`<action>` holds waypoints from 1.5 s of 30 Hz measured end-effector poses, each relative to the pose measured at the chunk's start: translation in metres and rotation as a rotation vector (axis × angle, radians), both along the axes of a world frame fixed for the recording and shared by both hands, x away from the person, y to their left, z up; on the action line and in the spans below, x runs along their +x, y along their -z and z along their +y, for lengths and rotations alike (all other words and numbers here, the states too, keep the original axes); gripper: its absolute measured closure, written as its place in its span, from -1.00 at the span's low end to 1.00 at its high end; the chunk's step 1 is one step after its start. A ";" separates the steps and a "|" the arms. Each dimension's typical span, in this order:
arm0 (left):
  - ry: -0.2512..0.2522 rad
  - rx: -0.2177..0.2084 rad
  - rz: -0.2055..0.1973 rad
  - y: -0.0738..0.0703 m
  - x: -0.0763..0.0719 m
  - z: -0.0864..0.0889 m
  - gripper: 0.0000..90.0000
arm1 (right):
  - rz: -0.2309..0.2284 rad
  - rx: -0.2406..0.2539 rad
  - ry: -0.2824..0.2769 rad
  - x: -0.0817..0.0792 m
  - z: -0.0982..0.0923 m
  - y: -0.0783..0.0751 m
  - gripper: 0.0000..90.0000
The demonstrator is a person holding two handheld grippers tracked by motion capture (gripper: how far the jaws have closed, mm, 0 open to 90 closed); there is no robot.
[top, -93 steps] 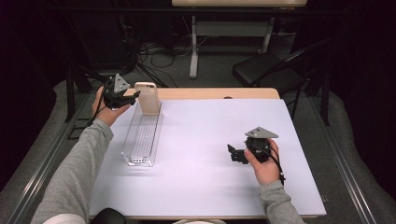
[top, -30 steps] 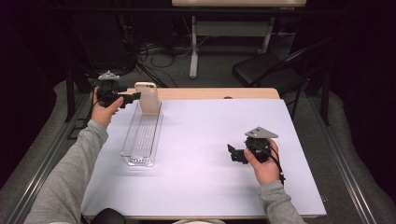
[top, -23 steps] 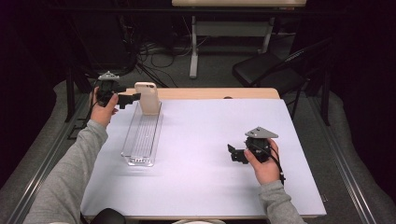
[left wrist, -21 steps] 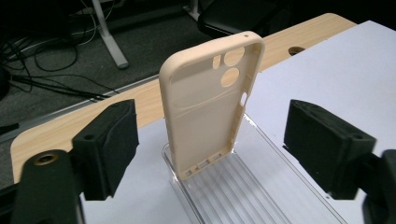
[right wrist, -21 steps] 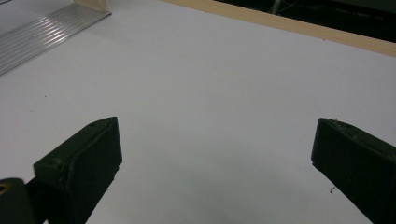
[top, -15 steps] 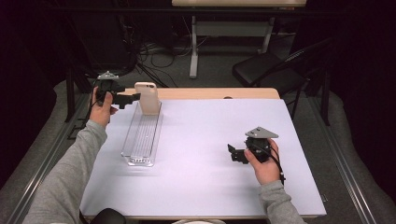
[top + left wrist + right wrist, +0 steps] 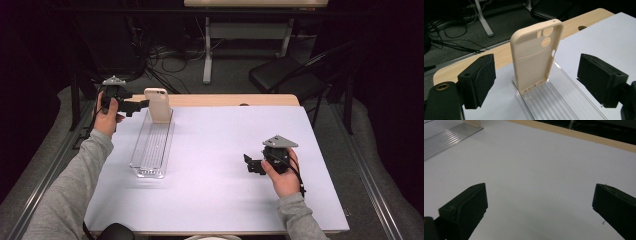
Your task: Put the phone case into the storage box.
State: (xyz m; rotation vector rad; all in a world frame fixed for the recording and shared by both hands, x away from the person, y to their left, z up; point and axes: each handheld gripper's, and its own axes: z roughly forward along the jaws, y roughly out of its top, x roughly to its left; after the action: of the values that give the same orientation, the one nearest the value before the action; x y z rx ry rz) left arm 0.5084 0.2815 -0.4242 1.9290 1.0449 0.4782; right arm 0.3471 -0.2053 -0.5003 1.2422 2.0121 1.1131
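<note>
A beige phone case point(image 7: 158, 106) point(image 7: 536, 55) stands upright at the far end of a clear ribbed tray point(image 7: 150, 150) point(image 7: 564, 105), its camera holes at the top. My left gripper point(image 7: 140, 105) point(image 7: 539, 75) is level, just left of the case. Its jaws have just been opening and now stand wide on either side of the case without touching it. My right gripper point(image 7: 248, 163) point(image 7: 539, 200) rests low over the white table cover point(image 7: 215, 145) at the right. It is open with nothing between its fingers.
A strip of wooden tabletop point(image 7: 225, 100) with a small hole runs along the back edge. Beyond it are a black chair point(image 7: 285, 75), a desk leg point(image 7: 207, 55) and floor cables. A metal rail point(image 7: 45, 185) runs along the table's left side.
The left gripper has rolled so its grey plate faces up and has drawn slightly left, off the case. The case stands on its own. The right hand has not moved.
</note>
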 end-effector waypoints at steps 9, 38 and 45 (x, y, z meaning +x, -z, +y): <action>0.025 0.003 0.002 -0.006 -0.006 -0.002 -0.65 | 0.002 -0.012 -0.022 0.001 -0.001 -0.005 -1.00; 0.063 -0.018 -0.012 -0.019 -0.046 0.002 -0.65 | -0.015 -0.027 -0.092 0.007 -0.007 -0.017 -1.00; 0.092 -0.020 -0.011 -0.014 -0.059 -0.005 -0.65 | -0.017 -0.035 -0.106 0.005 -0.010 -0.020 -1.00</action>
State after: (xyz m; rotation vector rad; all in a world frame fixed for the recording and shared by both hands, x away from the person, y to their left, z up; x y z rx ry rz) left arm 0.4491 0.2769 -0.4100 1.9449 0.9460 0.4245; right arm 0.3524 -0.2151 -0.4799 1.1161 2.0966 1.1286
